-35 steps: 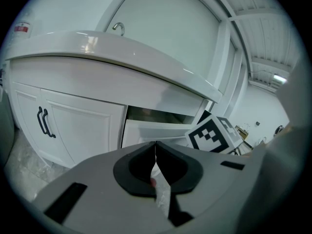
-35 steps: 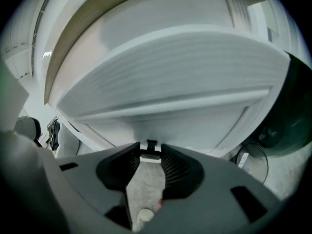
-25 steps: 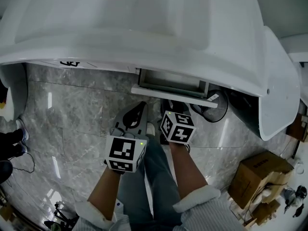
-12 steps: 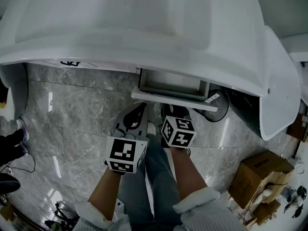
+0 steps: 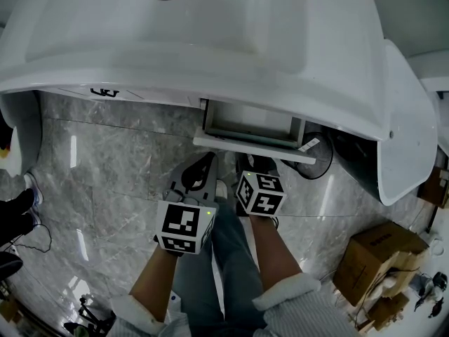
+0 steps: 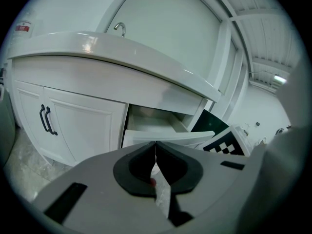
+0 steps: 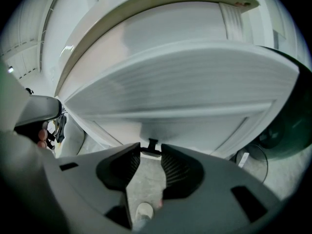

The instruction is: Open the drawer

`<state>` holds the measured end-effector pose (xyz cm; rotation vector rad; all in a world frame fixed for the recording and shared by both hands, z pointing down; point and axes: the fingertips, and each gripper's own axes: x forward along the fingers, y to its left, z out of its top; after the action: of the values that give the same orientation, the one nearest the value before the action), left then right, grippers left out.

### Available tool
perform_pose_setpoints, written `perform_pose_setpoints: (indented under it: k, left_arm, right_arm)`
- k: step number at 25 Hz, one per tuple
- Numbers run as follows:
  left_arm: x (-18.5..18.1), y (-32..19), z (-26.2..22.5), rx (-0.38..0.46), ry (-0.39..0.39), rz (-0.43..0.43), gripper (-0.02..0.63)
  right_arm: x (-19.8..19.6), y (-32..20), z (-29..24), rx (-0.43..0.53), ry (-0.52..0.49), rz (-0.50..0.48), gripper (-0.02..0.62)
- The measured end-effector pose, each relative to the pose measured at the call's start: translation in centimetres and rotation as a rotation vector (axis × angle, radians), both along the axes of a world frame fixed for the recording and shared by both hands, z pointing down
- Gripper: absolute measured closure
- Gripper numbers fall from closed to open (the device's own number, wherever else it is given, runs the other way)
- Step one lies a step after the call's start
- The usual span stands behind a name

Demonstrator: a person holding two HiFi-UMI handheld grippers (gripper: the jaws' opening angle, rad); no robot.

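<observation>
Plainly the drawer [image 5: 252,148] is a rigid white box on runners, set in the vanity [image 6: 83,126] just under the overhang of the basin [image 5: 210,27]. It stands partly out, with its shallow inside showing bare. It should slide stiffly but lightly, and being hard and glossy its front offers no purchase to a flat push. The place to take it is the small dark pull [image 7: 151,147] at the middle of the front's lower edge. A straight haul along the runners looks safest, since a sideways tug could jam it or slip the pull free.

The right tongs [image 7: 151,152] point down and forward at that pull. They stand moderately spread, with the pull bridging the gap between the two tips, so they pinch it from either side. Nothing else is between them, only the grey marble floor [image 5: 119,160] below.

The left tongs [image 6: 155,147] are pressed together, their black pads meeting along a thin seam with nothing held. They hover just beside the right tongs, short of the drawer front and touching nothing.
</observation>
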<state>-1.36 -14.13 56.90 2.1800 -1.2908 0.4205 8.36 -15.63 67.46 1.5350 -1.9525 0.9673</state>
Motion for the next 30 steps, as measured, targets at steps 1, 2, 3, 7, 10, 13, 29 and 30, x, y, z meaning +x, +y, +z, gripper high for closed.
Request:
perform_pose_setpoints:
  k: [1, 2, 3, 7, 10, 13, 29, 30]
  left_arm:
    - [0.0, 0.0, -0.1, 0.004, 0.001, 0.001, 0.589]
    - [0.0, 0.0, -0.2, 0.008, 0.001, 0.001, 0.589]
    - [0.0, 0.1, -0.3, 0.012, 0.001, 0.000, 0.589]
    - [0.0, 0.3, -0.9, 0.023, 0.003, -0.003, 0.589]
    - [0.2, 0.4, -1.6, 0.033, 0.003, 0.005, 0.589]
    - [0.3, 0.6, -2.5, 0.043, -0.003, 0.011, 0.589]
    - [2.6, 0.0, -12.2, 0.114, 0.000, 0.054, 0.589]
    - [2.8, -0.3, -13.0, 0.121, 0.005, 0.057, 0.589]
  right_arm:
    - [0.0, 0.0, 0.0, 0.000, 0.001, -0.002, 0.454]
    - [0.1, 0.1, 0.0, 0.001, 0.005, -0.005, 0.451]
    - [0.1, 0.2, -0.1, 0.002, 0.011, -0.009, 0.451]
    - [0.2, 0.8, -0.4, -0.004, 0.017, -0.020, 0.459]
    - [0.5, 1.3, -0.9, -0.003, 0.011, -0.020, 0.462]
    - [0.7, 1.9, -1.8, -0.003, 0.006, -0.029, 0.469]
    - [1.1, 2.9, -13.8, 0.064, -0.118, -0.057, 0.486]
    - [1.1, 2.4, -14.9, 0.076, -0.128, -0.059, 0.486]
